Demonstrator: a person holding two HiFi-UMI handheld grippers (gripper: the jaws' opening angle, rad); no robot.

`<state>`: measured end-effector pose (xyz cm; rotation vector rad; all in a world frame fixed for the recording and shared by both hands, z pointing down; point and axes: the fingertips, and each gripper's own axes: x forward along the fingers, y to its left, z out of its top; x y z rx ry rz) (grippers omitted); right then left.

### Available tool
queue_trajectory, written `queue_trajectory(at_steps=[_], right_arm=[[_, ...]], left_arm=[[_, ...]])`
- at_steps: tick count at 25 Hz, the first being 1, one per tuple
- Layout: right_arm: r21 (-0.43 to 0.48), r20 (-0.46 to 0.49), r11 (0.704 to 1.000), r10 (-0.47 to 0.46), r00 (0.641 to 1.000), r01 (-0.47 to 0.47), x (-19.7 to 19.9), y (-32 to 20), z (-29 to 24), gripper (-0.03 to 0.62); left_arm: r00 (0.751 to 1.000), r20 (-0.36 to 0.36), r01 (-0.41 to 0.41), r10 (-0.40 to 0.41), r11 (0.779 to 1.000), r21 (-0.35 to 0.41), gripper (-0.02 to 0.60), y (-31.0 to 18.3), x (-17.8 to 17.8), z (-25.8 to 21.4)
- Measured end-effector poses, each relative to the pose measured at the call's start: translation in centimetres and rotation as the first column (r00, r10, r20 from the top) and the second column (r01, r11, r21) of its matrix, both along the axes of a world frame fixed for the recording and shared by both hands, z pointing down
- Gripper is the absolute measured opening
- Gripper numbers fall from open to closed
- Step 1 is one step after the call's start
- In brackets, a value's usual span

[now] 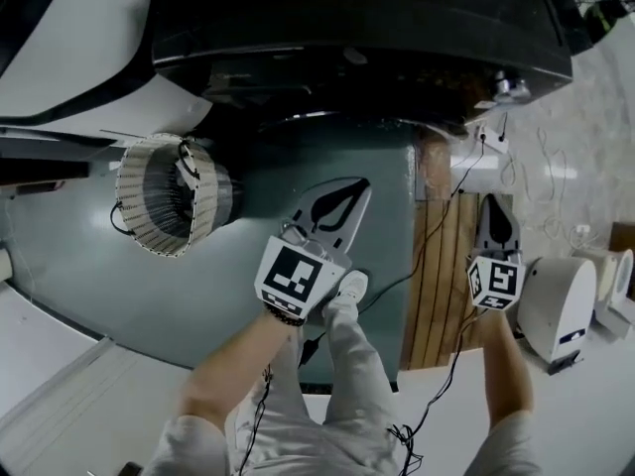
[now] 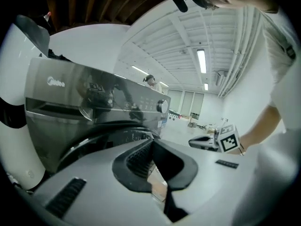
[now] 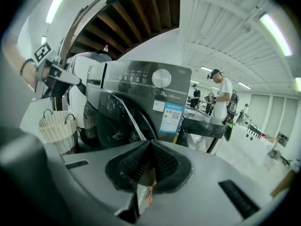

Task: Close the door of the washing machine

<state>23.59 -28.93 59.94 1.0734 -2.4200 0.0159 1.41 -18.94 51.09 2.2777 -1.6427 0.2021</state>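
One washing machine (image 3: 141,91) is seen, dark-fronted, with one round knob (image 3: 161,77) on its panel and one blue label (image 3: 170,118) below. It stands ahead of both grippers, along the top of the head view. Its round door (image 3: 110,121) is made out as dark glass in the right gripper view, but whether it is ajar or closed cannot be told.

Two grippers are held before the machine and clear of it, the left gripper (image 1: 359,188) and the right gripper (image 1: 493,206). The jaws of each are pressed together with nothing between them (each gripper bears one marker cube).

One woven basket (image 1: 164,196) with handles stands on the floor left of the machine. One white unit (image 1: 556,310) is seen at the right, and what it is cannot be told. People far back in the right gripper view are too small to be counted surely.

The floor is covered by a grey-green mat (image 1: 89,266) edged by a wooden strip (image 1: 442,266). The room is a large white hall, lit by strip lights, with dark beams overhead.
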Motion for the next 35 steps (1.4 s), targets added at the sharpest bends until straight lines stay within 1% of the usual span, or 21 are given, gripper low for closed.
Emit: queue_trajectory(at_steps=[3,5,8,12,15,18,22,24,26,30,33,35], right_arm=[[-0.003,0.078,1.0,0.03,0.997,-0.03,0.4,3.0,-5.7,0.011],[0.0,0.131,1.0,0.03,0.991,-0.031,-0.2,4.6,-10.0,0.011],[0.027,0.186,1.0,-0.015,0.982,0.01,-2.1,6.0,-16.6,0.011],[0.045,0.241,0.997,-0.072,0.968,0.063,-3.8,8.9,-25.3,0.011],[0.063,0.288,0.996,-0.086,0.954,0.071,-4.1,11.1,-31.7,0.011],[0.119,0.32,0.991,-0.098,0.942,0.063,-4.3,12.4,-37.6,0.011],[0.2,0.337,0.979,-0.101,0.936,0.034,-3.8,13.5,-44.7,0.011],[0.24,0.36,0.97,-0.116,0.926,0.028,-3.3,14.2,-47.9,0.011],[0.276,0.382,0.961,-0.126,0.915,0.017,-2.5,15.0,-50.7,0.011],[0.339,0.384,0.941,-0.158,0.91,0.02,-1.5,17.1,-54.8,0.011],[0.376,0.39,0.927,-0.172,0.905,0.014,-0.4,18.6,-57.1,0.011],[0.402,0.395,0.916,-0.179,0.901,0.006,0.3,19.6,-58.1,0.011]], left_arm=[[0.999,-0.013,0.031,-0.031,0.999,0.007,0.003,3.2,-1.4,-3.9],[0.999,-0.017,0.047,-0.047,0.999,0.002,0.003,5.2,-2.1,-6.6],[0.999,-0.021,0.05,-0.049,0.999,0.016,0.003,7.0,-3.0,-10.9],[0.996,-0.038,0.081,-0.08,0.995,0.05,0.003,10.4,-4.3,-18.5],[0.995,-0.012,0.1,-0.1,0.99,0.104,0.003,13.0,-5.4,-24.6],[0.994,0.037,0.099,-0.107,0.979,0.176,0.003,14.8,-7.1,-30.2],[0.989,0.073,0.105,-0.13,0.957,0.271,0.003,17.1,-8.9,-37.2],[0.986,0.073,0.117,-0.148,0.94,0.321,0.003,18.3,-9.3,-40.2],[0.985,0.056,0.133,-0.165,0.92,0.368,0.003,19.6,-9.4,-42.6],[0.979,0.036,0.167,-0.202,0.884,0.437,0.003,22.4,-10.2,-46.2],[0.976,0.024,0.181,-0.217,0.865,0.468,0.003,24.3,-10.7,-48.1],[0.974,0.033,0.182,-0.225,0.856,0.485,0.003,25.4,-10.9,-48.7]])
